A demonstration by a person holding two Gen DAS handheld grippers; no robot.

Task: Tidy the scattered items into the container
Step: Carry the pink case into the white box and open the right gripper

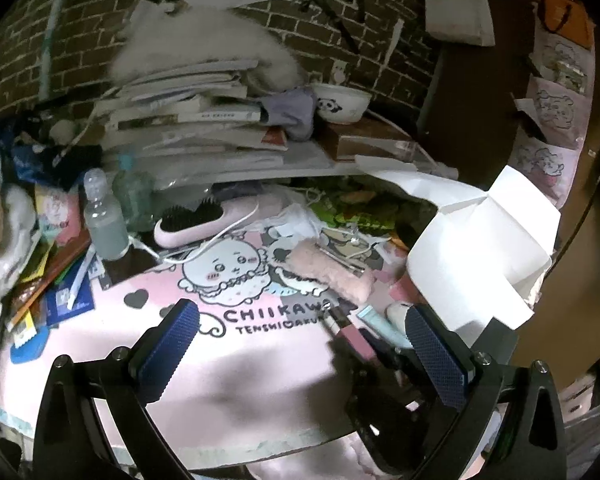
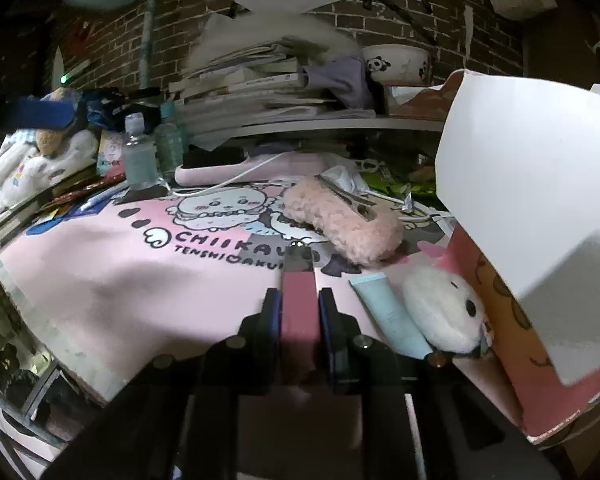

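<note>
My right gripper (image 2: 299, 304) is shut on a slim pink tube (image 2: 298, 292) that lies lengthwise on the pink cartoon desk mat (image 2: 120, 280). Just right of it lie a pale blue tube (image 2: 388, 316) and a white plush toy (image 2: 440, 312). A fluffy pink hair clip (image 2: 340, 220) rests further back. The open white box (image 2: 520, 184) stands at the right, its flaps up. My left gripper (image 1: 304, 350) hovers open over the mat, left of the pink tube (image 1: 354, 338), nothing between its fingers. The box (image 1: 480, 248) is to its right.
Behind the mat lie a pink hairbrush (image 1: 196, 220), a white cable (image 1: 204, 248) and two clear bottles (image 1: 104, 220). A shelf carries stacked books (image 1: 188, 120) and a panda bowl (image 1: 340, 104). Papers and pens (image 1: 60, 280) crowd the left edge. A brick wall closes the back.
</note>
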